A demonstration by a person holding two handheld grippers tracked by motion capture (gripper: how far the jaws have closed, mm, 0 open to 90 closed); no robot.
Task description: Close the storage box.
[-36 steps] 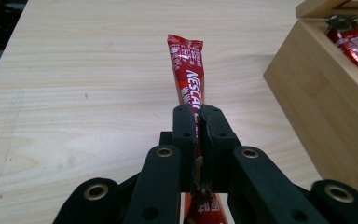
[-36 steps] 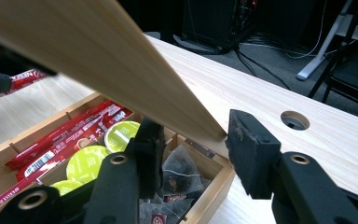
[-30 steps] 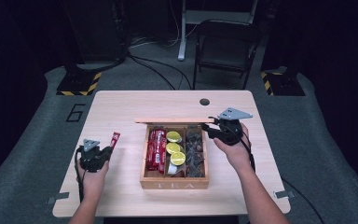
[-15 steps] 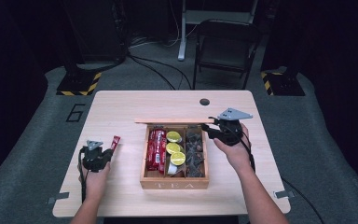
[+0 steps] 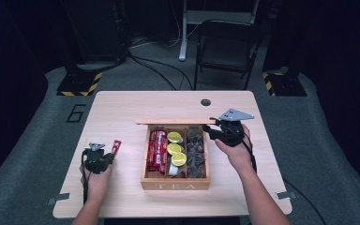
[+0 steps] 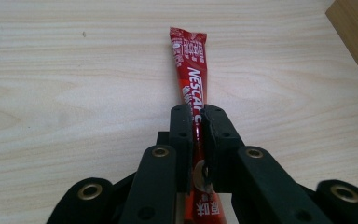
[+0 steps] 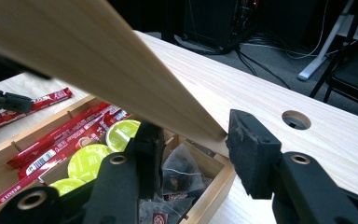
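Sachet pinched at left, box lid held up at right; loading step in hand.

High view: red sachet (image 5: 116, 146) is gripped by left tongs (image 5: 104, 157) on the tabletop (image 5: 122, 112), left of the wooden box (image 5: 176, 183); the lid (image 5: 176, 123) is propped by right tongs (image 5: 214, 132). Left gripper view: jaws are pressed onto the sachet (image 6: 193, 88); its lower end is hidden. Right gripper view: the lid (image 7: 98, 65) edge is pinched, blurred up close. Next, probably: sachet to be lifted and laid with the red sachets (image 7: 60, 135).
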